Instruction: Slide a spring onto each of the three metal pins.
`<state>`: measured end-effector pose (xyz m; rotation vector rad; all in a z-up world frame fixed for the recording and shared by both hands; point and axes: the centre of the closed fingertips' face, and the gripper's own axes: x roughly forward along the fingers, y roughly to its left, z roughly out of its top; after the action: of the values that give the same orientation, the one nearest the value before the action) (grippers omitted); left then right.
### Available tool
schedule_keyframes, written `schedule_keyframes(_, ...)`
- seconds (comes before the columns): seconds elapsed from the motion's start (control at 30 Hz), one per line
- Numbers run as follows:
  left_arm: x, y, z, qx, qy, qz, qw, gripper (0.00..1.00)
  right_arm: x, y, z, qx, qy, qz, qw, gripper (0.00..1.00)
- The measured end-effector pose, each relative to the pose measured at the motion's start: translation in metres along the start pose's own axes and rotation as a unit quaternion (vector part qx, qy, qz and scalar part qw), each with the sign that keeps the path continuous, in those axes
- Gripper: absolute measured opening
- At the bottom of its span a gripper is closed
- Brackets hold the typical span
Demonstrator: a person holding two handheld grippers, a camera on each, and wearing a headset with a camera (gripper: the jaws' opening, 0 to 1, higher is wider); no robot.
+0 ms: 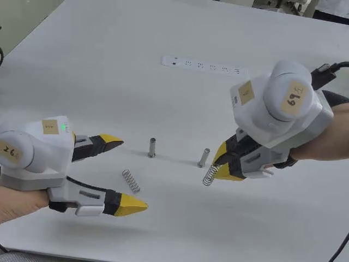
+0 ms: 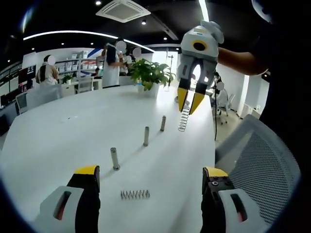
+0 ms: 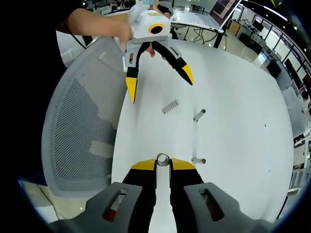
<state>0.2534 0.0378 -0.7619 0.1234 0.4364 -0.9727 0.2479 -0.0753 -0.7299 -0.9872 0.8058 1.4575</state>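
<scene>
Right tongs (image 1: 217, 170) clench spring (image 1: 209, 176) by pin (image 1: 204, 158) (left tongs (image 1: 130, 173) gape near loose spring (image 1: 130, 181)).

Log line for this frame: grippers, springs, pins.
left gripper: open, near loose spring on table | right gripper: shut on held spring | pin and second pin: standing, bare

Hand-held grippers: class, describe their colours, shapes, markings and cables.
Both have rounded white-and-grey bodies and black jaws with yellow tips. The left hand-held gripper carries tan stickers, one with handwritten digits, and a small green light. The right hand-held gripper has tan stickers too, one seemingly reading 69, and a black cable at its rear.
</scene>
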Motion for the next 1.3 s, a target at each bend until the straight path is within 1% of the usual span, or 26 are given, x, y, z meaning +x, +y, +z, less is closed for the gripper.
schedule_keyframes(0.13, -0.003, 0.003, -0.003, -0.002, 0.000, 0.008, 1.0000, 0.89, -0.001, -0.001, -0.001, 0.000, 0.001, -0.002, 1.0000, 0.07)
schedule_keyframes(0.23, -0.005, 0.005, -0.004, -0.004, 0.000, 0.013, 0.9999, 0.94, -0.001, -0.002, -0.003, 0.001, 0.002, -0.002, 1.0000, 0.07)
schedule_keyframes(0.37, -0.007, 0.009, -0.004, -0.007, -0.002, 0.021, 0.9998, 0.98, -0.002, -0.004, -0.006, 0.002, 0.005, -0.006, 1.0000, 0.07)
schedule_keyframes(0.5, -0.008, 0.010, -0.006, -0.008, 0.001, 0.023, 0.9997, 0.98, -0.003, -0.006, -0.010, 0.005, 0.006, -0.009, 0.9999, 0.07)
schedule_keyframes(0.73, -0.007, 0.011, -0.006, -0.011, 0.000, 0.024, 0.9996, 0.96, -0.002, -0.013, -0.018, 0.007, 0.013, -0.013, 0.9998, 0.07)
schedule_keyframes(0.9, -0.009, 0.013, -0.006, -0.016, -0.001, 0.026, 0.9995, 0.95, -0.002, -0.021, -0.018, 0.011, 0.012, -0.017, 0.9997, 0.07)
schedule_keyframes(1.07, -0.011, 0.014, -0.007, -0.018, -0.002, 0.029, 0.9994, 0.95, -0.003, -0.028, -0.021, 0.010, 0.021, -0.020, 0.9995, 0.06)
schedule_keyframes(1.17, -0.013, 0.015, -0.008, -0.019, -0.001, 0.030, 0.9993, 0.93, -0.004, -0.034, -0.019, 0.007, 0.021, -0.024, 0.9995, 0.06)
schedule_keyframes(1.3, -0.015, 0.015, -0.007, -0.021, -0.005, 0.032, 0.9992, 0.95, -0.006, -0.043, -0.016, 0.005, 0.021, -0.028, 0.9994, 0.06)
